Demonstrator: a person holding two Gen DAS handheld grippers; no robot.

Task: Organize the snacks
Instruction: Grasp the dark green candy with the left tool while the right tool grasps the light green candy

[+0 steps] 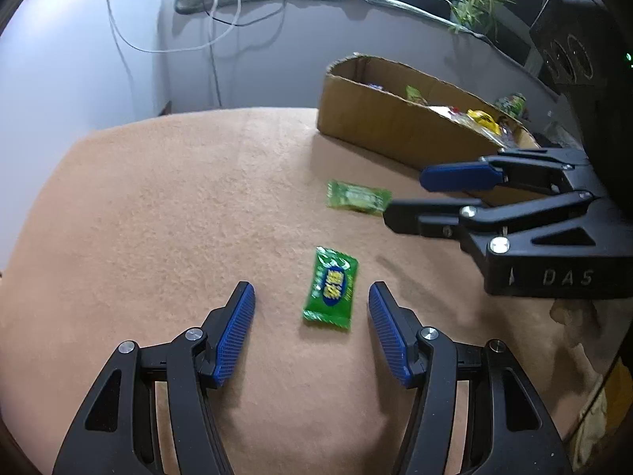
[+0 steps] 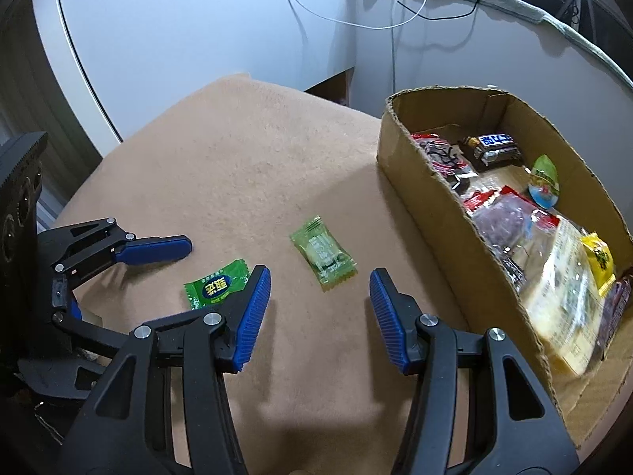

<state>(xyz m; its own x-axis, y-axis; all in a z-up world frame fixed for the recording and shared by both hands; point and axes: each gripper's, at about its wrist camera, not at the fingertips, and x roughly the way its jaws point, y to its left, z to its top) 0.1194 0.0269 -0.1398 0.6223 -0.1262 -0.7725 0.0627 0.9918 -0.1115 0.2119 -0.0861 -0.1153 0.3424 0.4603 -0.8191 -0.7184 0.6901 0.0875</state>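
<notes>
A dark green candy packet [image 1: 330, 289] with a blue label lies on the tan cloth, just ahead of and between the fingertips of my open left gripper [image 1: 312, 291]. It also shows in the right wrist view [image 2: 215, 287], partly behind my right finger. A pale green candy packet [image 2: 323, 252] lies just ahead of my open right gripper [image 2: 320, 279]; it also shows in the left wrist view [image 1: 357, 196]. My right gripper shows in the left wrist view [image 1: 403, 194], and my left gripper in the right wrist view [image 2: 186, 251]. Both are empty.
An open cardboard box [image 2: 419, 194] stands on the right of the cloth, holding several wrapped snacks, among them a chocolate bar [image 2: 492, 146] and a yellow packet [image 2: 599, 261]. The box also shows in the left wrist view [image 1: 379, 118]. Cables [image 2: 395, 12] hang on the wall behind.
</notes>
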